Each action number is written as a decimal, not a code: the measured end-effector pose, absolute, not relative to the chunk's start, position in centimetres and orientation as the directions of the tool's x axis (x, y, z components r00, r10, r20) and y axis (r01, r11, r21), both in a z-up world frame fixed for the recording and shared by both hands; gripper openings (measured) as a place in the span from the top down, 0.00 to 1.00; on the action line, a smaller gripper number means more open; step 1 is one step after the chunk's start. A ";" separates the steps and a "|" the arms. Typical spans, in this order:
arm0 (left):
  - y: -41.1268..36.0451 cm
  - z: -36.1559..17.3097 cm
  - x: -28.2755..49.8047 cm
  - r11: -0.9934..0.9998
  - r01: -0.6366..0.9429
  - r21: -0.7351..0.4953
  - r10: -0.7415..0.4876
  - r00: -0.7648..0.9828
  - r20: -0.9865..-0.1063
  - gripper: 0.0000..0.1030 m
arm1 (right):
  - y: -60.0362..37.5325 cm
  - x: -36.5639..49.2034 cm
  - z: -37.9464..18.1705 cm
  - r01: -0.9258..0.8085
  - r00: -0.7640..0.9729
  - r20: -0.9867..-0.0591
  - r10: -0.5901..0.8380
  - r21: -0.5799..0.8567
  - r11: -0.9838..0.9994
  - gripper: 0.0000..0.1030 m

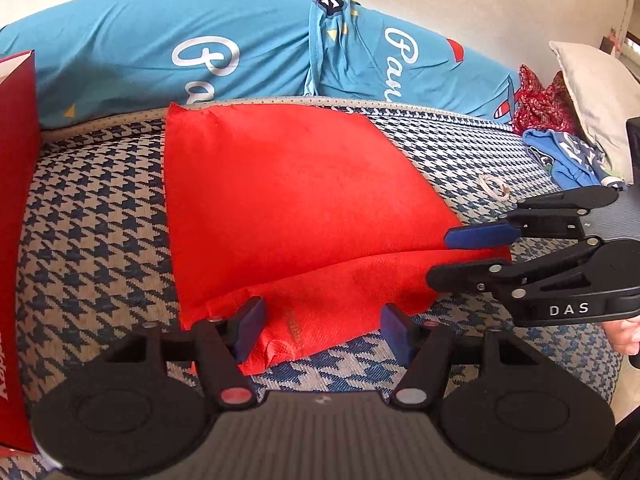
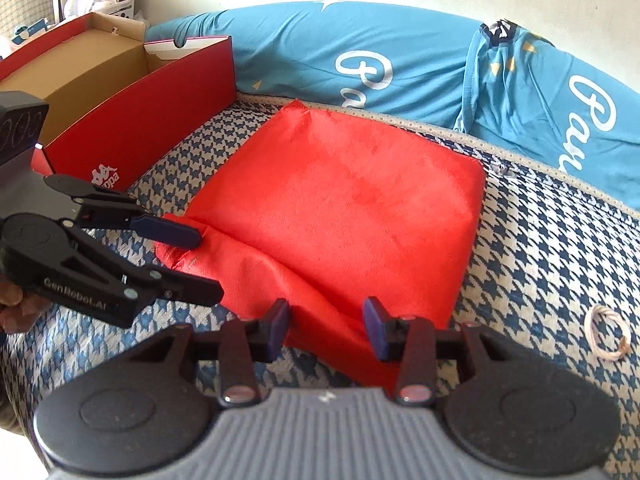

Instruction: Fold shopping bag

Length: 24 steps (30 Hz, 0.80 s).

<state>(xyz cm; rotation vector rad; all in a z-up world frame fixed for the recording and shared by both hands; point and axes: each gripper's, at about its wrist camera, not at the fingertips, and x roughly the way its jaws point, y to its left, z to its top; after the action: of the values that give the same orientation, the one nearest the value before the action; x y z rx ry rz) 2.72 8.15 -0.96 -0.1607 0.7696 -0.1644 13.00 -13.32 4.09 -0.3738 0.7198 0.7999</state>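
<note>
A: Currently, item: red shopping bag, flat on bed, near edge rumpled.
B: Left hand-held gripper and right hand-held gripper: both part open, straddling that edge, gripping nothing. Pinch both corners evenly before folding.

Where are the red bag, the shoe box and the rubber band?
red bag (image 2: 352,200), right wrist view, flat middle.
shoe box (image 2: 160,108), right wrist view, red side wall.
rubber band (image 2: 606,334), right wrist view, loop's right side.

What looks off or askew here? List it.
The red bag lies slightly skewed on the mattress, its near flap rumpled and creased, not flat. A loose rubber band lies to its right. Nothing looks torn or spilled.
</note>
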 end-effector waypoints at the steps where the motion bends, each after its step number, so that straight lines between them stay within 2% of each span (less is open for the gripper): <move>1: 8.1 -1.0 2.7 0.975 0.087 -0.203 -0.204 0.707 -0.677 0.39 | -13.8 13.0 4.1 -0.756 0.484 -0.703 0.521 -0.036 0.654 0.64; 8: 8.2 -1.0 2.7 0.973 0.059 -0.222 -0.196 0.714 -0.673 0.39 | -15.3 13.3 3.8 -0.736 0.503 -0.690 0.520 -0.028 0.676 0.64; 19: 7.0 -1.2 3.2 0.980 -0.023 -0.195 -0.116 0.735 -0.668 0.38 | -15.2 15.7 2.5 -0.598 0.511 -0.718 0.473 0.099 0.795 0.66; 24: 7.0 -1.3 3.6 0.979 -0.050 -0.200 -0.097 0.743 -0.662 0.38 | -14.5 15.8 1.9 -0.592 0.527 -0.721 0.449 0.067 0.803 0.67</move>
<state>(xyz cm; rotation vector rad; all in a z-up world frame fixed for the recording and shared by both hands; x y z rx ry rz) 3.61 7.00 -1.28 -0.2105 0.7343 -0.0259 15.84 -14.52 1.90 -0.1953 0.8010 0.6265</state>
